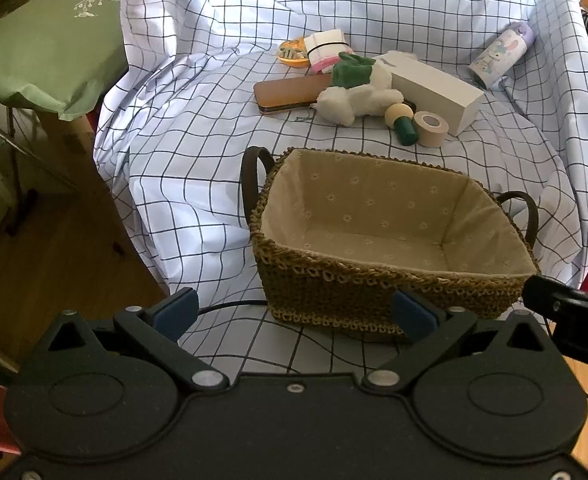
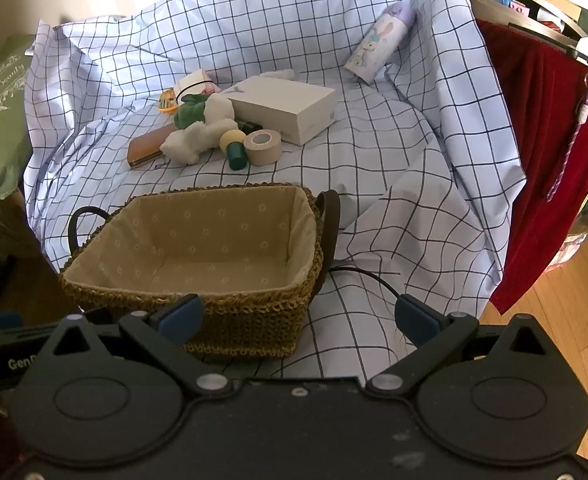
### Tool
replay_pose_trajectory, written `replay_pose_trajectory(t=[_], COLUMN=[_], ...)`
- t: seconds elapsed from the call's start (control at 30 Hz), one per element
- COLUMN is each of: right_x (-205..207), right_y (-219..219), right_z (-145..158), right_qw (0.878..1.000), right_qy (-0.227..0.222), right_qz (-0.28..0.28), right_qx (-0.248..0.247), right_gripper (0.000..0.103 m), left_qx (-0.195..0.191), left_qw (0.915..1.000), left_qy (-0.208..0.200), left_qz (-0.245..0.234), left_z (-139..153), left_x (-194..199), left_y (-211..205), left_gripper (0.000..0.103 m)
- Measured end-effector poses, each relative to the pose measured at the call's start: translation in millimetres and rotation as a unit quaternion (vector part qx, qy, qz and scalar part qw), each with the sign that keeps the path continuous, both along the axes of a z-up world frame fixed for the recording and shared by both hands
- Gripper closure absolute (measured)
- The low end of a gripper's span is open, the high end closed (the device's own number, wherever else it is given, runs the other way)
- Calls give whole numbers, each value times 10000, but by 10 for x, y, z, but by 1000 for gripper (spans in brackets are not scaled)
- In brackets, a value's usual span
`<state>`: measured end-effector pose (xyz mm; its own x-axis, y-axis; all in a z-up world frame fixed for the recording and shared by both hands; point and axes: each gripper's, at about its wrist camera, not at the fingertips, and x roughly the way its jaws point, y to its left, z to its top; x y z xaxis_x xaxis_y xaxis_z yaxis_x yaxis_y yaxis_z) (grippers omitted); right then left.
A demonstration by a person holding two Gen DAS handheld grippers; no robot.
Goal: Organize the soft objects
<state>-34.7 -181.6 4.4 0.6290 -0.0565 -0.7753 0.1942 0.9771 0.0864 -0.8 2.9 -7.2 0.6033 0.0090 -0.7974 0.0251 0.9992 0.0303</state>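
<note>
A woven basket (image 1: pixel 358 296) (image 2: pixel 246 312) with a beige floral lining stands empty near the front of the checked cloth. Behind it lies a white plush toy (image 1: pixel 358 100) (image 2: pixel 198 138) with a green cloth piece (image 1: pixel 352 72) (image 2: pixel 188 114) on it. A folded white and pink cloth bundle (image 1: pixel 326 50) (image 2: pixel 192 84) with a black band sits further back. My left gripper (image 1: pixel 294 314) is open, low in front of the basket. Open too, my right gripper (image 2: pixel 298 316) hovers at the basket's front right corner. Neither holds anything.
Around the plush lie a brown case (image 1: pixel 288 94) (image 2: pixel 148 150), a white box (image 1: pixel 434 88) (image 2: pixel 286 108), a tape roll (image 1: pixel 430 128) (image 2: pixel 262 146), a green and yellow wooden peg (image 1: pixel 402 122) (image 2: pixel 234 150), an orange item (image 1: pixel 292 54) and a printed bottle (image 1: pixel 500 54) (image 2: pixel 380 42). A green cushion (image 1: pixel 46 36) is left, red cloth (image 2: pixel 542 152) right.
</note>
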Motion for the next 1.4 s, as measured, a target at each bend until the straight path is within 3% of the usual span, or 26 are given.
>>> replay_pose_trajectory(t=[1.4], right_x=[26], right_y=[10], right_z=[-49], right_qw=[9999], right_qy=[134], right_qz=[64], right_qx=[73], right_gripper=[0], left_qx=[-35], left_qw=[10000], left_qy=[67], left_qz=[-7], left_z=[-31], left_x=[-10], left_y=[39], left_gripper=[3])
